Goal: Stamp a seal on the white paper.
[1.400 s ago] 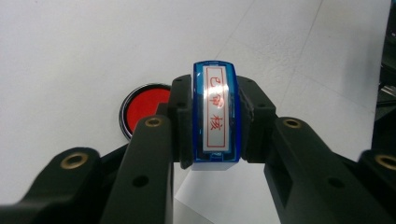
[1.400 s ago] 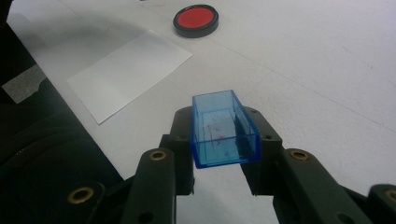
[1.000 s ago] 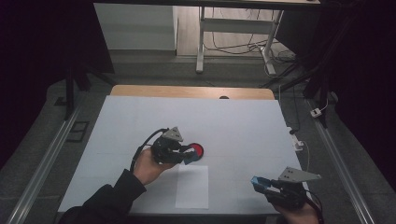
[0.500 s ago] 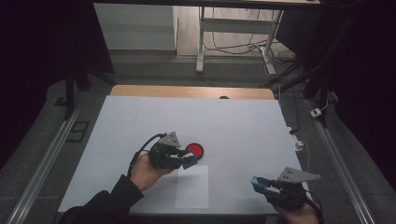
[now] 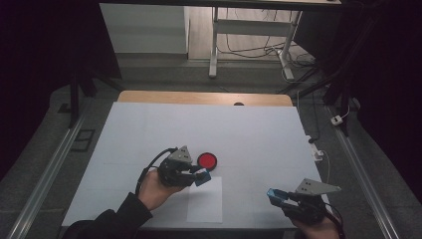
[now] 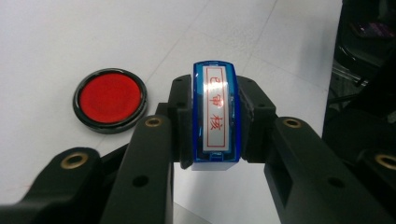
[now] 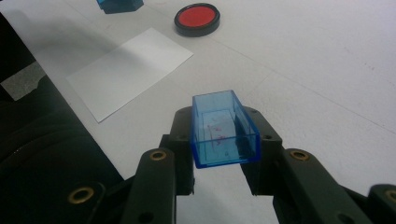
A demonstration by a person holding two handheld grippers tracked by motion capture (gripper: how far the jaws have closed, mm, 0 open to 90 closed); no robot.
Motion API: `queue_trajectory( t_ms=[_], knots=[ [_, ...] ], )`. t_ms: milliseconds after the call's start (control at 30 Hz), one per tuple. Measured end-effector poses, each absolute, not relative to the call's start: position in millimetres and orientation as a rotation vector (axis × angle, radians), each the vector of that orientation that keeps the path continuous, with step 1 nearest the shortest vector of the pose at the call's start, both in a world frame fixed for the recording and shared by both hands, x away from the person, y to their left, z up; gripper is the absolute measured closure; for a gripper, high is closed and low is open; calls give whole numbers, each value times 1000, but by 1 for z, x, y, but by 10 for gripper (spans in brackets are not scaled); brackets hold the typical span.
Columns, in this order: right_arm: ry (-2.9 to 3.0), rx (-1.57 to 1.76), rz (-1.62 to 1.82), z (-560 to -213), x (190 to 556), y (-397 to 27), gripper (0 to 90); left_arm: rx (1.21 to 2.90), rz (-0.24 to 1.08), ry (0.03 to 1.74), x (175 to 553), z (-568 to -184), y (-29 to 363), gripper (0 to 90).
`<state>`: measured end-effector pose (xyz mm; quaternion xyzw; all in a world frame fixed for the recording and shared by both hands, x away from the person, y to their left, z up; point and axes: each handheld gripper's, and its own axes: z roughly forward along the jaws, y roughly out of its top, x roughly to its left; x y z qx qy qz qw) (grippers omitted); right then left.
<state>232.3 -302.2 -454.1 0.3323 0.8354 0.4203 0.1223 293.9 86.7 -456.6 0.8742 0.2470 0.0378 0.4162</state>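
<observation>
Left gripper (image 5: 198, 175), fingers clamped on the blue plastic stamp body with red characters (image 6: 215, 114), hangs beside the round red ink pad in its black rim (image 5: 207, 160), above the white paper sheet (image 5: 205, 200) near the table's (image 5: 249, 134) front edge. Right gripper (image 5: 276, 196) clasps the clear blue stamp cap (image 7: 224, 128) at the front right corner. Best practice: lower the stamp flat and square onto the pad, pressing evenly.

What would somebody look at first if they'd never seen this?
Probably the round red ink pad in its black rim, bright on the white table. Right beside it, the left claw grips a blue stamp with red characters, while the right claw holds its clear blue cap near a white paper.
</observation>
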Motion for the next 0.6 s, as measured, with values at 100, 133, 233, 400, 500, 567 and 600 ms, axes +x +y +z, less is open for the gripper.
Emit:
queue_trajectory(
  t_ms=[100, 133, 233, 400, 500, 567, 600],
  knots=[
    [2443, 964, 1225, -454, 232, -302, 676, 2200, 83, 626, 292, -460, 85, 703],
    [2447, 960, 1220, -454, 232, -302, 676, 2205, 82, 626, 292, -461, 84, 703],
    [2448, 958, 1221, -454, 232, -302, 676, 2226, 88, 620, 292, -465, 81, 703],
    [2445, 959, 1228, -454, 232, -302, 676, 2247, 86, 615, 291, -471, 76, 704],
    [2445, 959, 1229, -454, 232, -302, 676, 2259, 88, 612, 291, -475, 73, 704],
    [2445, 959, 1230, -454, 232, -302, 676, 2269, 86, 610, 291, -477, 71, 704],
    [2445, 959, 1230, -454, 232, -302, 676, 2272, 87, 609, 291, -478, 70, 704]
  ],
)
